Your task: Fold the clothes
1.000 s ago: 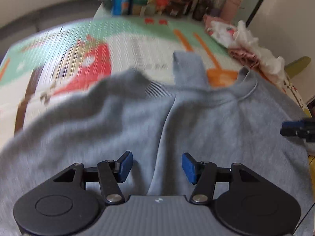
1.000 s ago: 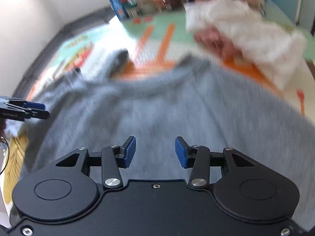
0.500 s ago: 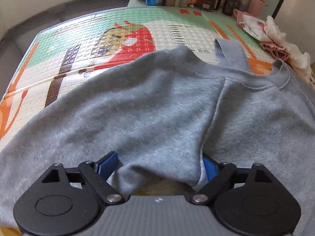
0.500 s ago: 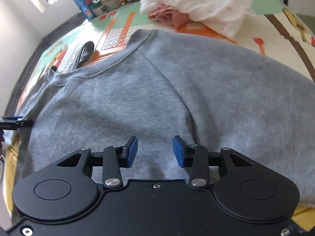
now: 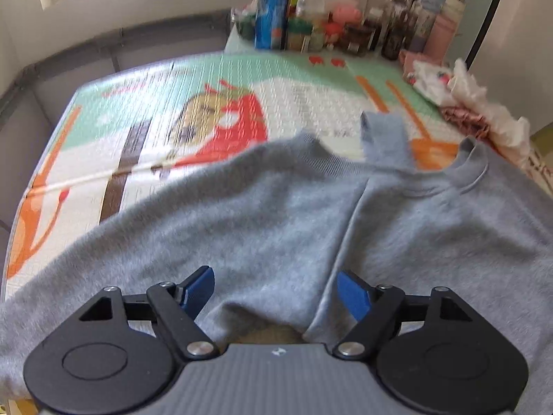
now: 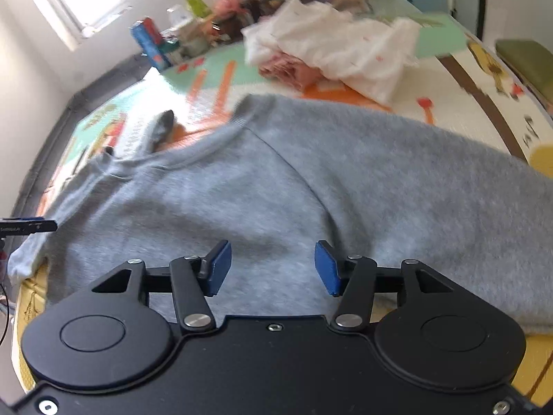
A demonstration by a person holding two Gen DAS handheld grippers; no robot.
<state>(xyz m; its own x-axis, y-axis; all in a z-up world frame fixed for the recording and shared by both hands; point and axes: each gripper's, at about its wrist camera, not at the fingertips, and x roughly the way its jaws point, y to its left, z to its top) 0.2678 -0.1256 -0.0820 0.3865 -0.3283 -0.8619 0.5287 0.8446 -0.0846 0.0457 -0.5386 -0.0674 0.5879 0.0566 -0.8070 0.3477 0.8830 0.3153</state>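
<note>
The grey sweatshirt lay spread on the play mat. Both the left gripper and the right gripper hovered with jaws spread, holding nothing. Crumpled clothes sat at one o'clock.

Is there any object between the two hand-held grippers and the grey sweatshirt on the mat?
Nothing visible. The left hand-held gripper and right hand-held gripper stand open directly over the grey fleece sweatshirt. The heap of white and pink clothes lies beyond its collar.

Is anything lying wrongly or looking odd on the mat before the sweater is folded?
Yes. The sweater is not flat: one cuff sticks out past the neckline, and the fabric bunches at the hem. A loose clothes pile lies crumpled just beyond it on the mat. No damage shows.
</note>
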